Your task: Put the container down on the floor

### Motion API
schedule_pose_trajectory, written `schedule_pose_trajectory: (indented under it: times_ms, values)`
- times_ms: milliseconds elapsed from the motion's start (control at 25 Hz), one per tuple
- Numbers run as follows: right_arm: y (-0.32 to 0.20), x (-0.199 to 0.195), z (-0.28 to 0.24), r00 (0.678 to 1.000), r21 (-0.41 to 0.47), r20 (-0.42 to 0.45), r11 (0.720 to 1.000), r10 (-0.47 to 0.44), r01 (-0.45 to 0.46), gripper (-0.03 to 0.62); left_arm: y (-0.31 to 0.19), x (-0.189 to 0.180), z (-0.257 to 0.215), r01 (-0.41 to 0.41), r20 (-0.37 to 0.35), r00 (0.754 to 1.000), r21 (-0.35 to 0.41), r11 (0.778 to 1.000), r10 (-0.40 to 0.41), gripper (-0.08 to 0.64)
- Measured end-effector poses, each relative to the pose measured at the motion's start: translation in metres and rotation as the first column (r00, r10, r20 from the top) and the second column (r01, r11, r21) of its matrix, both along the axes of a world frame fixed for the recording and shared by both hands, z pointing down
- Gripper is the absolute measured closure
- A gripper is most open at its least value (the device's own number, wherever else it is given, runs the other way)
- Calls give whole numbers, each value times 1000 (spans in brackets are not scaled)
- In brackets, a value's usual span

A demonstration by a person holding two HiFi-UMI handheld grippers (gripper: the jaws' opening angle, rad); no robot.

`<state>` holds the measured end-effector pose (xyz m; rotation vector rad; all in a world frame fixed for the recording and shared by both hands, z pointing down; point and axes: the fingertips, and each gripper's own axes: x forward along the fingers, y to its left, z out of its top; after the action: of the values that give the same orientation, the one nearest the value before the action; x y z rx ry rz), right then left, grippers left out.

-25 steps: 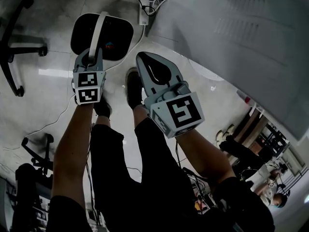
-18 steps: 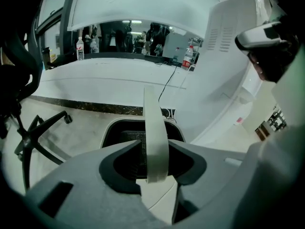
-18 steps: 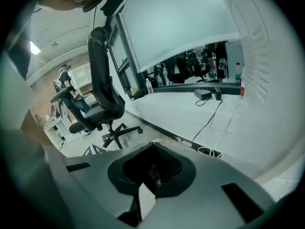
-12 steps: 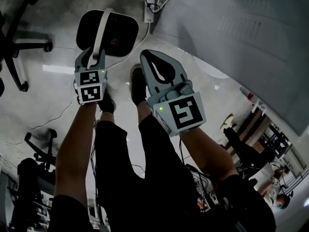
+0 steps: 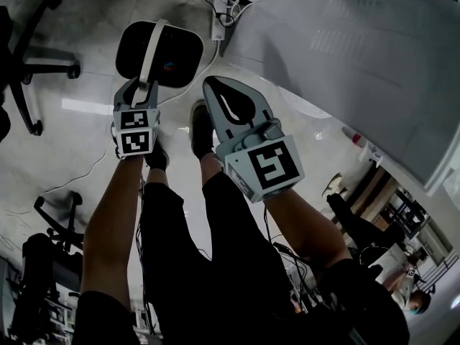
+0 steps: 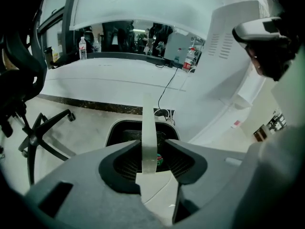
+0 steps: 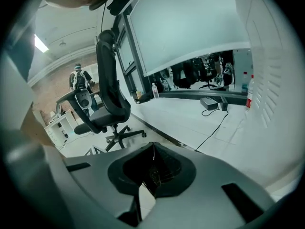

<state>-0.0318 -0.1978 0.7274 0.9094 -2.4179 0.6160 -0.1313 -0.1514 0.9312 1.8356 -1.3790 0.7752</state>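
Note:
A black container (image 5: 183,49) with a pale rim (image 6: 114,128) stands on the floor just past the person's feet. Its white handle (image 5: 152,49) stands upright. My left gripper (image 5: 140,86) is at the handle's near end. In the left gripper view the handle (image 6: 147,132) runs between the jaws of that gripper (image 6: 148,149), which are opening, with a gap on each side of the strip. A small red and green thing lies inside the container. My right gripper (image 5: 214,89) hovers to the right of the container, shut and empty, and its tips meet in its own view (image 7: 152,149).
A black office chair's wheeled base (image 5: 29,70) is on the floor to the left. A power strip with cables (image 5: 218,16) lies behind the container. A large white curved panel (image 5: 359,63) rises on the right. The person's shoes (image 5: 201,128) are under the grippers. Another chair (image 7: 107,94) is in the right gripper view.
The left gripper's jaws have spread off the white handle. The container stays on the floor. The right gripper has barely moved.

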Motion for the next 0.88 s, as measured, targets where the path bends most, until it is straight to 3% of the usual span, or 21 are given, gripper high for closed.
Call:
schedule_pose_trajectory:
  times_ms: [560,880]
  values:
    - [8,0,-6,999,-19,-14,999,-33,33,584,15,10,-6,-75,29,997,-32,997,76,407]
    - [2,9,-41,1000,8,-8,1000,-14,14,584,20,15,-49,-125,37,991,-11,992,126,407]
